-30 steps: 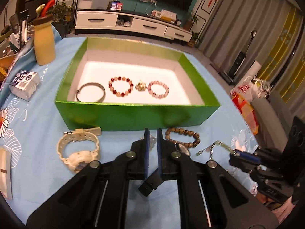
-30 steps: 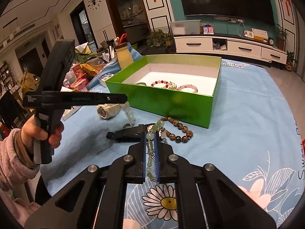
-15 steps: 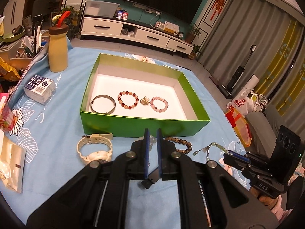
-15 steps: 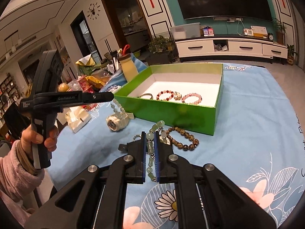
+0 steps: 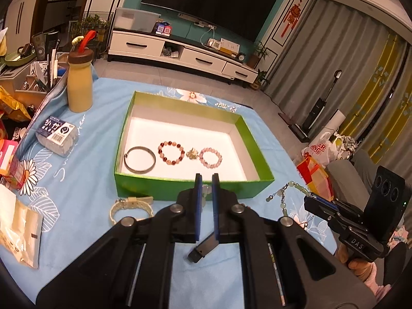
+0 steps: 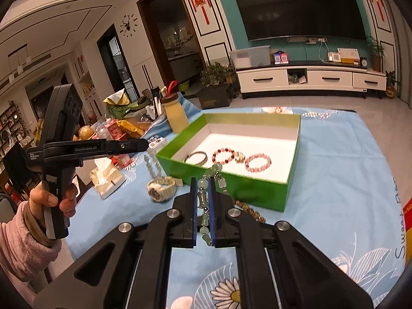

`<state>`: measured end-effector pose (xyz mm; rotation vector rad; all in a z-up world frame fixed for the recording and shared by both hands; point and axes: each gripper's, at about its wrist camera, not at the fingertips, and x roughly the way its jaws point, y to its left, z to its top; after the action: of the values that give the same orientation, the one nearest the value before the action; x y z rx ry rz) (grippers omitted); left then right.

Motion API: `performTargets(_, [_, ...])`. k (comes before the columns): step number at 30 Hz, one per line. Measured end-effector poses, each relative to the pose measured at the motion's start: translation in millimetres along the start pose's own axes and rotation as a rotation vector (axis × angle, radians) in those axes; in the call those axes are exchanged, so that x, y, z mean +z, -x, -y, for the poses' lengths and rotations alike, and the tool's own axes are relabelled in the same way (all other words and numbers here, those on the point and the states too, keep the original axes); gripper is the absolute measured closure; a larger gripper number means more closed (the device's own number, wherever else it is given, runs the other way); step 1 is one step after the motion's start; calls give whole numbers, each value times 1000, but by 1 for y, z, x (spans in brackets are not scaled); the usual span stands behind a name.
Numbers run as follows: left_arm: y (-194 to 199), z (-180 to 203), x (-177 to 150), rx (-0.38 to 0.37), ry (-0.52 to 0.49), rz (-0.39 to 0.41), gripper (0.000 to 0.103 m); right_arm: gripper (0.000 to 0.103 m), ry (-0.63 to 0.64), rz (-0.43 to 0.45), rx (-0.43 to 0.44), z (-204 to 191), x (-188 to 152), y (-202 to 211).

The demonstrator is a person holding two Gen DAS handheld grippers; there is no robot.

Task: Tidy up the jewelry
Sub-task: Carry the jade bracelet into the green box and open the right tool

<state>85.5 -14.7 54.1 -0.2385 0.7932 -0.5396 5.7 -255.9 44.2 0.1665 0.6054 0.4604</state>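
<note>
Between my right claw (image 6: 203, 193), pinched on the jade bead strand (image 6: 203, 200), and the green box (image 6: 257, 193), I lift high. My left claw (image 5: 205, 188) pinches clear beads (image 6: 152, 162).

The left claw (image 5: 205, 180) hangs above the blue floral tabletop (image 5: 85, 159), its blue pads close together with a clear beaded strand (image 5: 205, 193) dangling between them. Beyond sits the green box (image 5: 193, 188), holding a metal bangle (image 5: 139, 159), a red bead bracelet (image 5: 171, 153), a gold charm (image 5: 192, 153) and a pink bead bracelet (image 5: 210, 157). A cream watch (image 5: 130, 207) lies before the box. At right, the right claw (image 5: 312, 197) pinches a jade bead chain (image 5: 285, 195).
</note>
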Motion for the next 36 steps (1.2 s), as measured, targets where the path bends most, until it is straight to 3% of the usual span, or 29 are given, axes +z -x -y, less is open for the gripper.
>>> performTargets(15, [-20, 5, 43, 2, -25, 11, 96, 96, -4, 58, -49, 16, 47, -12])
performTargets(24, [-55, 13, 63, -6, -42, -25, 96, 96, -74, 58, -66, 42, 69, -34])
performTargets(36, [-105, 11, 73, 4, -34, -94, 96, 96, -75, 27, -106, 61, 86, -70])
